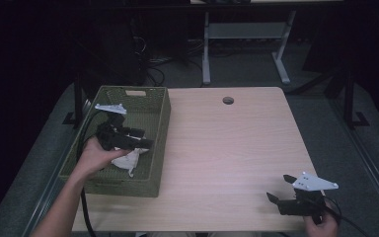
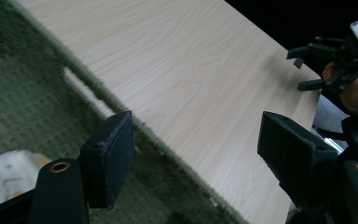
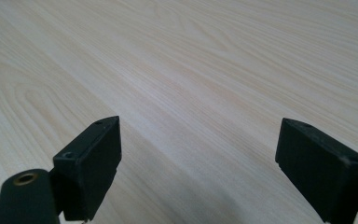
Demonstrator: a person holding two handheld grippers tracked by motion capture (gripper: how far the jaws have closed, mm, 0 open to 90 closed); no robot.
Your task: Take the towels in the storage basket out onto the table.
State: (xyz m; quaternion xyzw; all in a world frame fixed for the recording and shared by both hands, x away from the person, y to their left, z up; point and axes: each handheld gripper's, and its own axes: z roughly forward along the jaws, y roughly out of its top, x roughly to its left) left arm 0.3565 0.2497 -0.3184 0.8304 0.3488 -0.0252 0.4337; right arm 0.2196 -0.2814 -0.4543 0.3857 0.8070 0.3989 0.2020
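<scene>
Pale wood surface (image 1: 227, 148), green woven basket (image 1: 160, 123) at nine o'clock, dark room behind.

White crumpled cloth (image 1: 130, 160) lies inside the basket near its six o'clock end, just under my left claw (image 1: 145, 139), whose jaws stand apart with nothing between them; in the left gripper view the cloth (image 2: 4, 175) shows at eight o'clock beside the jaw. My right claw (image 1: 280, 189) hovers low at the surface's five o'clock corner, jaws spread wide over bare wood, well apart from the basket.
</scene>
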